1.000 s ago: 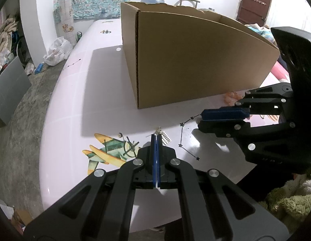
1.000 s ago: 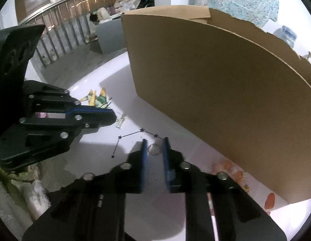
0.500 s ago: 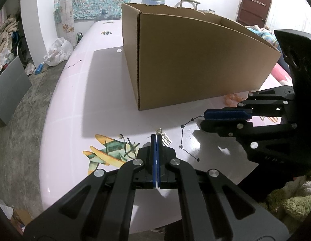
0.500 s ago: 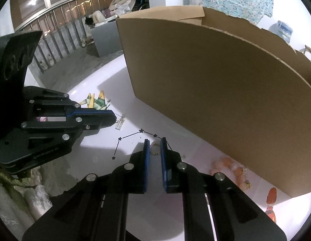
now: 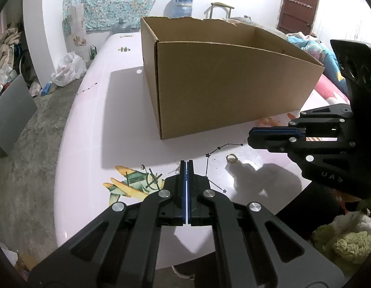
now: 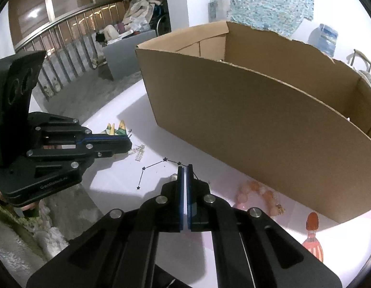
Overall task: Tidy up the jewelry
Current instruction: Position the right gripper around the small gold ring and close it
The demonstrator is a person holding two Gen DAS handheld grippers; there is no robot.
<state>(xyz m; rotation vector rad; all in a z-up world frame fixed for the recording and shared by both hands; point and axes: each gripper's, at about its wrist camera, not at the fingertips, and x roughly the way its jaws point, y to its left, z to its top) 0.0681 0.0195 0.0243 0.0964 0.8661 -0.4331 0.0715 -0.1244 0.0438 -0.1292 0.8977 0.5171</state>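
Note:
An open cardboard box (image 5: 228, 91) stands on the pale pink table (image 5: 94, 132); it also shows in the right wrist view (image 6: 257, 124). A small gold ring (image 5: 231, 157) lies on the table below my right gripper (image 5: 251, 135), which is raised and shut with nothing seen between its pads. My left gripper (image 5: 186, 162) is shut, with a silver dangling earring (image 6: 138, 153) hanging at its tip. In the right wrist view my right gripper (image 6: 185, 166) is shut and the ring is mostly hidden behind its fingers. A peach bead bracelet (image 6: 259, 195) lies by the box wall.
Printed aeroplane (image 5: 130, 182) and star-line (image 5: 216, 153) decorations mark the table. An orange printed figure (image 6: 312, 237) sits near the table's right edge. A fluffy green-white cloth (image 5: 341, 237) lies below the table edge. The floor with clutter is to the left.
My right gripper closed fully and rose away from the table, leaving the ring lying on it. My left gripper lifted slightly with the earring. Both views now look over the box rim.

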